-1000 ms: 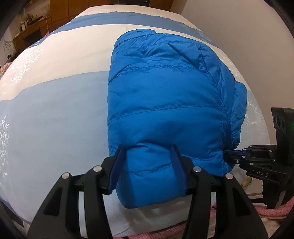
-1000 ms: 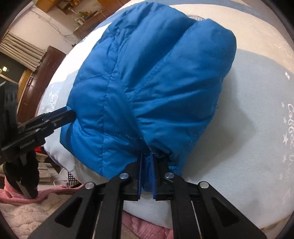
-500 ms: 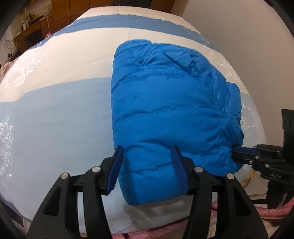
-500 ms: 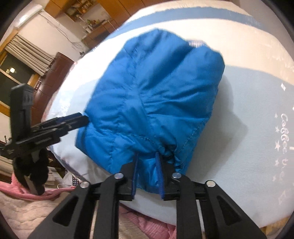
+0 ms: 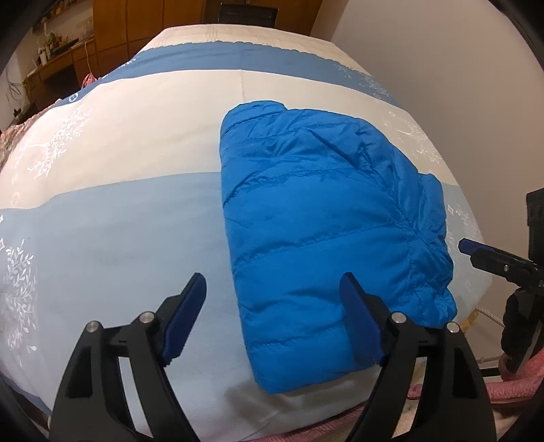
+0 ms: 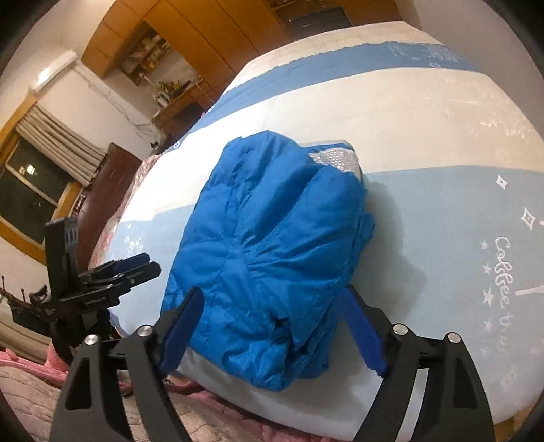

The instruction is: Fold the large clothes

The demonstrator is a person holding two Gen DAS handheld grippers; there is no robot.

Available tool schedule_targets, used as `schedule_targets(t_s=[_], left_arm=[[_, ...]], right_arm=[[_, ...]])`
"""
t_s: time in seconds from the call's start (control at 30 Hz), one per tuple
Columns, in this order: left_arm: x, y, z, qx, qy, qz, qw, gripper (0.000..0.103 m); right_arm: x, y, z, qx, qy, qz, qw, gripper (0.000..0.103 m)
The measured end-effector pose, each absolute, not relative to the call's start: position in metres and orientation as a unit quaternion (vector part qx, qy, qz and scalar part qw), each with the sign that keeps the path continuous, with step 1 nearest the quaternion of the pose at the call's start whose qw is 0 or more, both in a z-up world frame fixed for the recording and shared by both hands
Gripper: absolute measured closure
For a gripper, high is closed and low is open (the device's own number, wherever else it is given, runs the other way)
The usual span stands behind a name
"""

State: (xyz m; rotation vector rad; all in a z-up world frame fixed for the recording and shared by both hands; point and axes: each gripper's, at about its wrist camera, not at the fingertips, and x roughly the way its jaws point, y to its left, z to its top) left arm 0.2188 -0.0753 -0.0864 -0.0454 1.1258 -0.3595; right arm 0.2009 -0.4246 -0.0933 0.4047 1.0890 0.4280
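Observation:
A blue puffer jacket (image 5: 323, 221) lies folded into a compact bundle on the bed (image 5: 119, 221), near its front right corner. My left gripper (image 5: 273, 284) hovers above the jacket's near left edge. Its jaws are opening wide, and neither pad presses the fabric. My right gripper (image 6: 272, 295) hangs over the near end of the jacket (image 6: 265, 238), jaws also opening and pads clear of the cloth. Each gripper shows in the other's view: the right gripper (image 5: 469, 246) beside the jacket's right edge, the left gripper (image 6: 146, 265) off its left side.
The bed cover (image 6: 442, 221) has white and blue bands. A plain wall (image 5: 442, 68) runs close along the bed's right side. Wooden cabinets (image 5: 136, 27) stand beyond the far end. A pink blanket (image 5: 510, 384) hangs below the near edge.
Both grippers held the jacket's near edge a second ago. They have let go, spread wide and drawn up and back. The jacket has settled flat on the bed.

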Motion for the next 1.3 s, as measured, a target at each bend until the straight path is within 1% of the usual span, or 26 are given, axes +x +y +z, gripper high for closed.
schedule_targets(t_s=[0.13, 0.2, 0.23, 0.33, 0.5, 0.57, 0.83, 0.97, 1.1, 1.3], left_arm=[[0.227, -0.070, -0.091, -0.028, 0.536, -0.180, 0.824, 0.021], [0.232, -0.067, -0.097, -0.037, 0.543, -0.191, 0.817, 0.020], [0.236, -0.064, -0.101, -0.044, 0.548, -0.199, 0.811, 0.020], [0.246, -0.057, -0.115, -0.072, 0.564, -0.219, 0.793, 0.020], [0.258, -0.050, -0.134, -0.105, 0.577, -0.250, 0.771, 0.020], [0.262, -0.048, -0.140, -0.120, 0.579, -0.269, 0.760, 0.017], [0.280, -0.051, -0.174, -0.190, 0.595, -0.338, 0.704, 0.014], [0.286, -0.057, -0.186, -0.216, 0.600, -0.357, 0.683, 0.007], [0.293, -0.061, -0.198, -0.250, 0.601, -0.371, 0.662, 0.005], [0.290, -0.071, -0.197, -0.242, 0.595, -0.373, 0.669, 0.005]], right_arm=[[0.208, -0.433, -0.112, 0.246, 0.512, 0.226, 0.791, 0.011], [0.213, -0.439, -0.123, 0.268, 0.509, 0.230, 0.785, 0.005], [0.214, -0.443, -0.128, 0.278, 0.510, 0.226, 0.782, 0.004], [0.221, -0.449, -0.143, 0.306, 0.515, 0.230, 0.767, 0.004], [0.229, -0.445, -0.163, 0.316, 0.526, 0.251, 0.749, 0.004], [0.230, -0.441, -0.170, 0.315, 0.531, 0.257, 0.743, 0.004], [0.237, -0.431, -0.197, 0.338, 0.540, 0.274, 0.720, 0.004], [0.242, -0.429, -0.209, 0.362, 0.535, 0.282, 0.709, 0.003], [0.249, -0.424, -0.217, 0.372, 0.530, 0.297, 0.702, 0.003], [0.260, -0.415, -0.219, 0.375, 0.521, 0.308, 0.702, 0.004]])
